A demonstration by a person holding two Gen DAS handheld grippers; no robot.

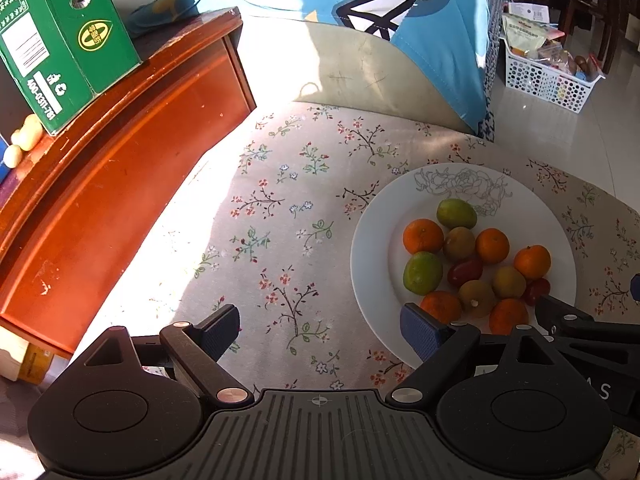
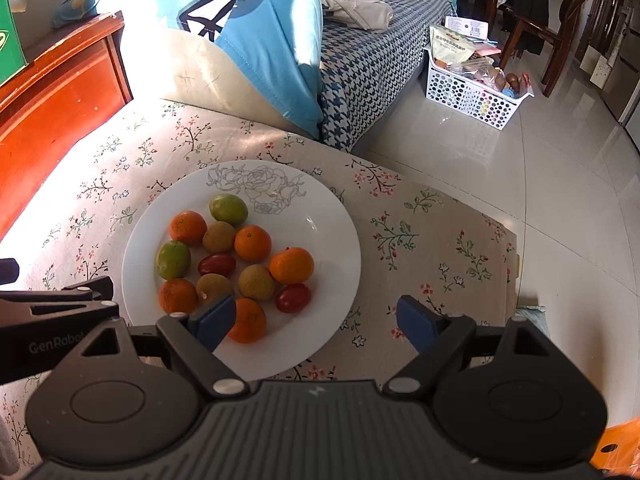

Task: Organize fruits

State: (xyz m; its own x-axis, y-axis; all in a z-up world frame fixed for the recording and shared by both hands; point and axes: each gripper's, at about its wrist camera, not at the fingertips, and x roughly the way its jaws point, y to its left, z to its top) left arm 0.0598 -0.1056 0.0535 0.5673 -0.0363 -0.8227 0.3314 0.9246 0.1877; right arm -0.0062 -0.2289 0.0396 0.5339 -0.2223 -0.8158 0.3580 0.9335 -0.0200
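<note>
A white plate (image 2: 320,216) with a rose print sits on a floral tablecloth and holds mixed fruit: several oranges (image 2: 291,265), two green citrus (image 2: 228,209), brownish kiwis (image 2: 256,281) and two red tomatoes (image 2: 293,298). The same plate (image 1: 380,224) lies right of centre in the left wrist view. My left gripper (image 1: 322,330) hovers open over bare cloth just left of the plate, with nothing between its fingers. My right gripper (image 2: 314,322) hangs open above the plate's near right rim, its left finger over an orange (image 2: 248,320), touching nothing.
A red-brown wooden cabinet (image 1: 120,168) borders the table on the left, carrying a green carton (image 1: 60,40). Behind the table a blue cushion (image 2: 260,40) rests on a checked sofa. A white perforated basket (image 2: 468,96) of goods stands on the tiled floor at right.
</note>
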